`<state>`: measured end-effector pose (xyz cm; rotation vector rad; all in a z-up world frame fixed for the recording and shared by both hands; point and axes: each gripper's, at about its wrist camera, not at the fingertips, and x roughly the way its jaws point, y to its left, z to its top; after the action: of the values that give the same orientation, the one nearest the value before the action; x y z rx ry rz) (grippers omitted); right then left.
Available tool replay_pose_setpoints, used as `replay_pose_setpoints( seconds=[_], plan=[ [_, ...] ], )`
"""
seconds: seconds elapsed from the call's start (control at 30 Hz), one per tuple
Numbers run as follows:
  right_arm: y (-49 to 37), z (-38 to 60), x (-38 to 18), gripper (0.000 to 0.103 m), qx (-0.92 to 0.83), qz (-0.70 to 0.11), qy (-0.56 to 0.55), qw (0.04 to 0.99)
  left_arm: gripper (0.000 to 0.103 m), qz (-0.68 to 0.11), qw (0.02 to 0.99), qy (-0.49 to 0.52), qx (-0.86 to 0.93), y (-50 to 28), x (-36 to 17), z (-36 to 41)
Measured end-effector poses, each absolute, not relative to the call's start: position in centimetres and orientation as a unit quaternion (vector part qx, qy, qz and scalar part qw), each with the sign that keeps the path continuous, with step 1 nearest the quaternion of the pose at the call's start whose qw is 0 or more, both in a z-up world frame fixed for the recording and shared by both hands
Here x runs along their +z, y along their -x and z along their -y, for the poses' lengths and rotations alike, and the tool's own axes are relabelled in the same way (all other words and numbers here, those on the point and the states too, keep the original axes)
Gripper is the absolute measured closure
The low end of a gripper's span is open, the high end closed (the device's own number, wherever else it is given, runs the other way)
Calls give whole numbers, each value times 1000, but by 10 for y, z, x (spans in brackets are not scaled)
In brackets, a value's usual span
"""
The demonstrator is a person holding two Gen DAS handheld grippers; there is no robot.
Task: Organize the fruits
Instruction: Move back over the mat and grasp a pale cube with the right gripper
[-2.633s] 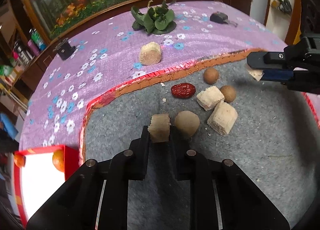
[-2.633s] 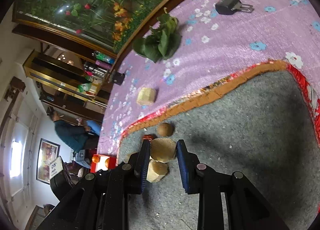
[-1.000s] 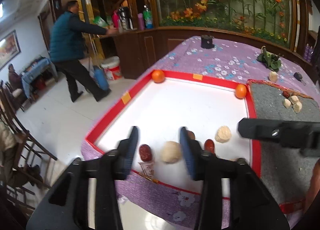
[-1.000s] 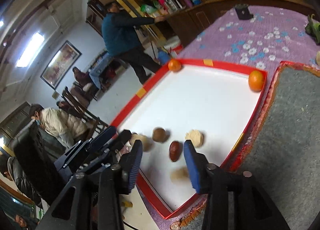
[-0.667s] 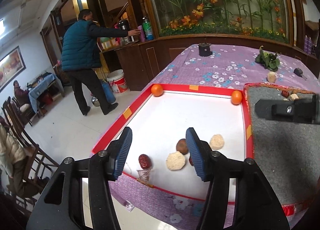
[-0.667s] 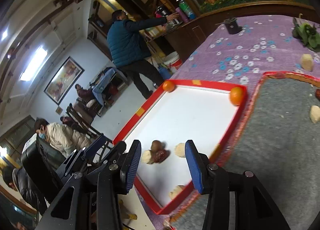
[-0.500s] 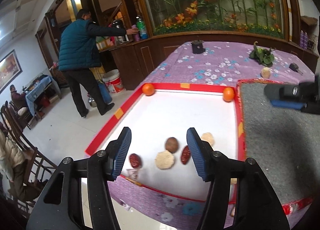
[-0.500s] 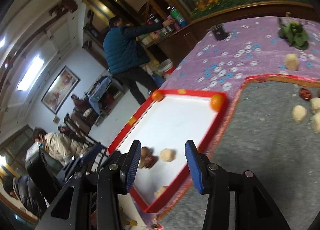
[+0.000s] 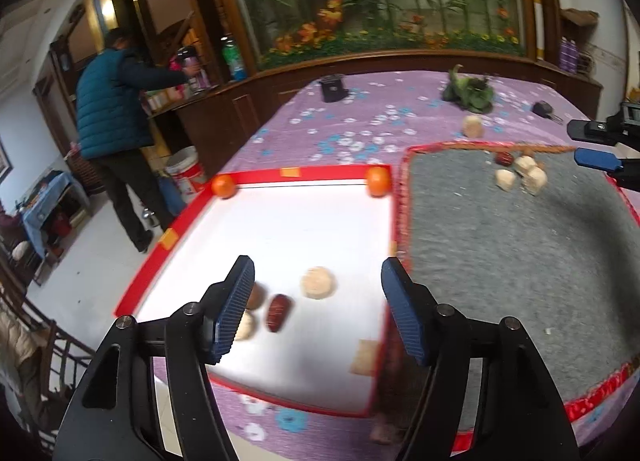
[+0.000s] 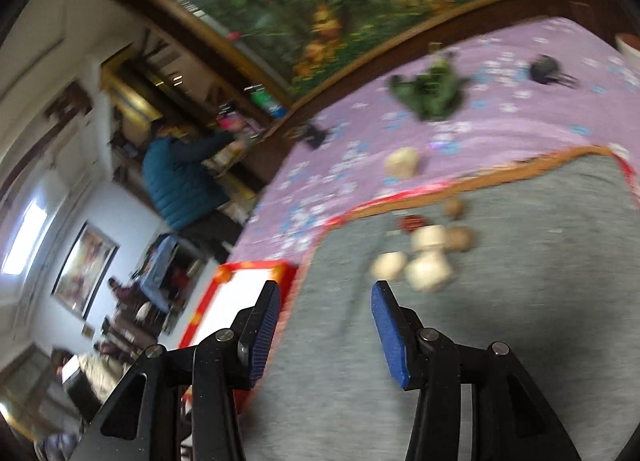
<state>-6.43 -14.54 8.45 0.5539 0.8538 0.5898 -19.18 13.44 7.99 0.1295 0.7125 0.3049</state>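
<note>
A white tray with a red rim (image 9: pixel 256 173) holds a pale round piece (image 9: pixel 318 281), a red date (image 9: pixel 279 309), a brown fruit (image 9: pixel 256 295) and two oranges (image 9: pixel 378 181) in its far corners. My left gripper (image 9: pixel 318 307) is open and empty above the tray's near end. On the grey mat (image 9: pixel 500 245) lies a cluster of pale pieces (image 9: pixel 520 177) with a red date (image 9: pixel 505 158). My right gripper (image 10: pixel 324 329) is open and empty over the mat, short of the same cluster (image 10: pixel 424 257). It also shows at the right edge of the left wrist view (image 9: pixel 600 145).
A purple flowered cloth (image 9: pixel 360 129) covers the table. On it lie a loose pale piece (image 9: pixel 472 125), a green leafy bunch (image 9: pixel 468 93), a black key fob (image 9: pixel 542 109) and a black cup (image 9: pixel 334 88). A man in a blue vest (image 9: pixel 112 121) stands at the left.
Both grippers let go of their pieces into the tray and stand open. The right gripper has swung right from the tray to the grey mat. The left has drawn back and turned slightly right.
</note>
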Motion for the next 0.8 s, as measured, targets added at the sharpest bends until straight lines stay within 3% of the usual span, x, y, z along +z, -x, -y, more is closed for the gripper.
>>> replay_pose_setpoints(
  seconds=[0.3,0.67,0.73,0.8],
  plan=[
    [25,175,49,57,222,-470,-273,810,36,-372,920,-85,91,168,72,-97],
    [1,108,31,57,209,-483,-75,847,36,-370,919,-120,56,122,81,-62],
    [3,106,26,73,202,-471,-42,858,36,-373,919,-120,47,106,79,-54],
    [6,104,28,74,209,-465,-16,860,36,-378,918,-115,40,91,75,-49]
  ],
)
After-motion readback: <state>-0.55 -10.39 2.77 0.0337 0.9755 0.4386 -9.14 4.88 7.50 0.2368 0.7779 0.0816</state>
